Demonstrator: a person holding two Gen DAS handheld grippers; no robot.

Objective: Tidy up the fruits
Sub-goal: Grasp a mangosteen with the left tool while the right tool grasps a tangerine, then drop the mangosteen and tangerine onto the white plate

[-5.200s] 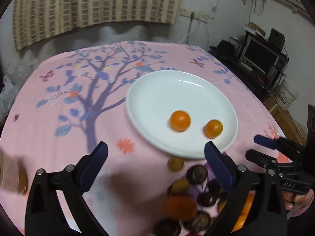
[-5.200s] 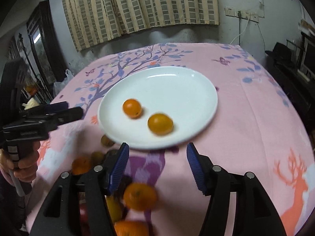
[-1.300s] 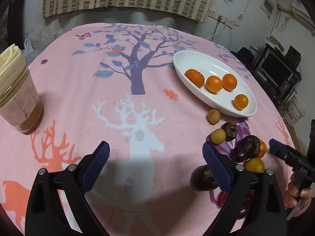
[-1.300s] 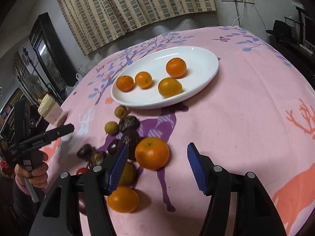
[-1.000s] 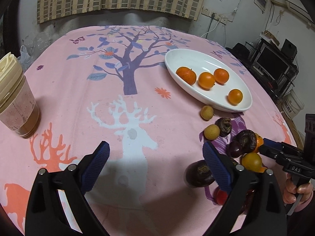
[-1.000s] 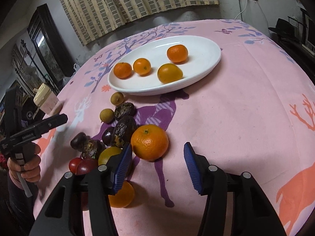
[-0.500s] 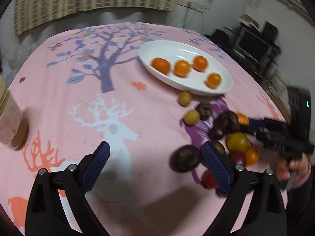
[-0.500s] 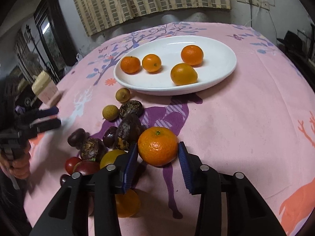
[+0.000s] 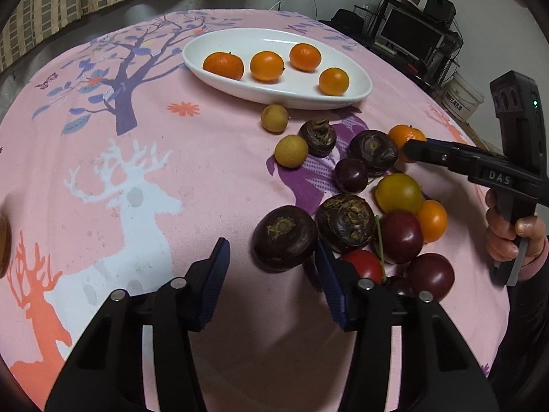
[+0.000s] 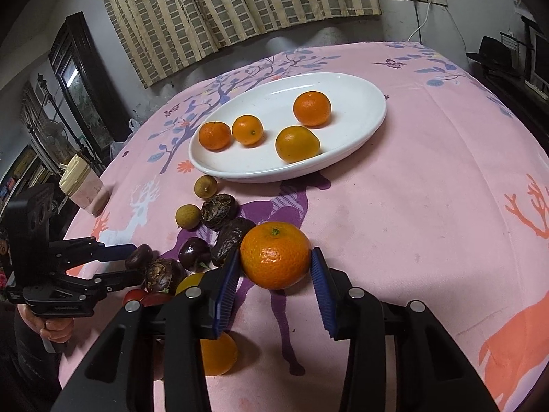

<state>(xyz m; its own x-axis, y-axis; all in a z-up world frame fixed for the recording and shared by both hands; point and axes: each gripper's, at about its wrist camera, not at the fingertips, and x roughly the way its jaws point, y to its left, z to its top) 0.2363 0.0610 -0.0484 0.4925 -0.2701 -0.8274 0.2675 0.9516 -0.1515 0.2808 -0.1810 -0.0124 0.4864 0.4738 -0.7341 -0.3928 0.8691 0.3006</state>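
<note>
Right gripper (image 10: pixel 274 267): pads pressed on both sides of a mandarin (image 10: pixel 275 255), centre frame, at the pink tablecloth (image 10: pixel 429 206). Judgement: lift straight, carry to the white oval plate (image 10: pixel 374 116), upper centre, setting down clear of its four oranges.

Mandarin: bright, dimpled, green stem up.

Left gripper (image 9: pixel 272 274): jaws just closing around a dark round fruit (image 9: pixel 284 238), left pad not touching.
</note>
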